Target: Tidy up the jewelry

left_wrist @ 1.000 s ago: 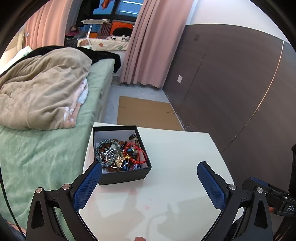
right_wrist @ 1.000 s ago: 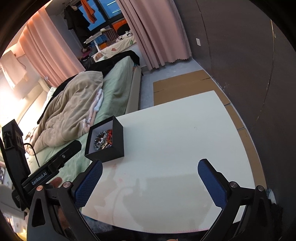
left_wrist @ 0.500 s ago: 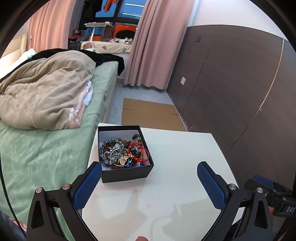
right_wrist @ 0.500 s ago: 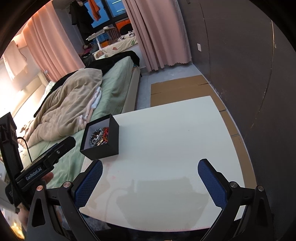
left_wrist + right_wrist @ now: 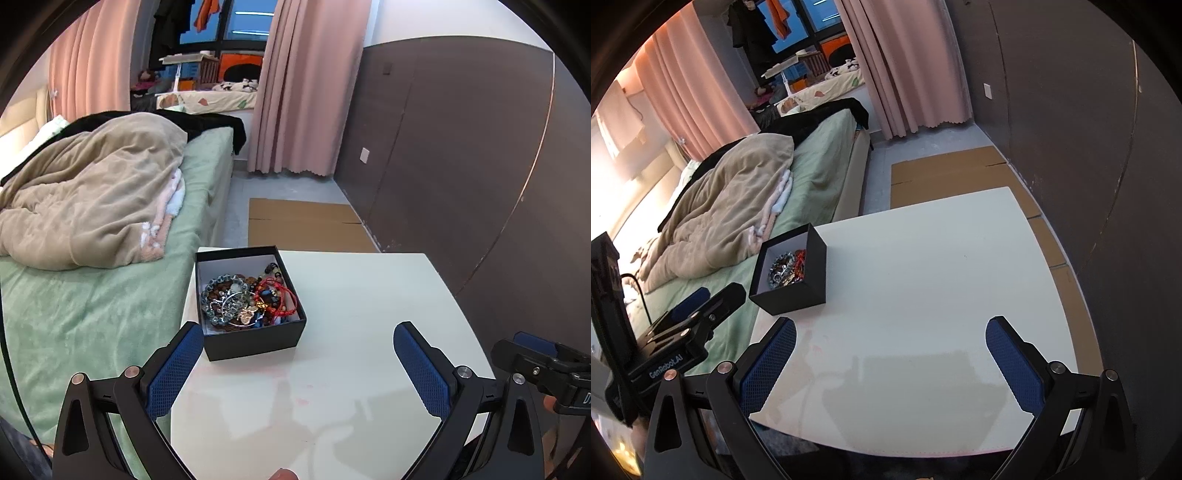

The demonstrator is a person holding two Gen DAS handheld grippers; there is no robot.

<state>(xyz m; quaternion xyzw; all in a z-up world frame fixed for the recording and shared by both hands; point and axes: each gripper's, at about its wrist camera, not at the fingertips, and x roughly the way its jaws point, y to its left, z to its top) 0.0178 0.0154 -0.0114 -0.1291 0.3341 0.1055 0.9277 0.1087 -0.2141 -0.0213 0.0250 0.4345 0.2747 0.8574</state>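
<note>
I saw all the jewelry heaped in the open black box at the white table's left edge. That suited either finished or pending sorting. Both my left gripper and right gripper gaped wide, empty.

We saw a table with a box on its left edge, near the front. Jewelry lay piled in the box. A bed stood just left of the table, a blanket heaped on it. Cardboard lay on the floor behind the table, curtains farther back, a wall to the right. Our left gripper hung over the table's near side, just before the box; our right gripper hung to its right, over bare tabletop.
</note>
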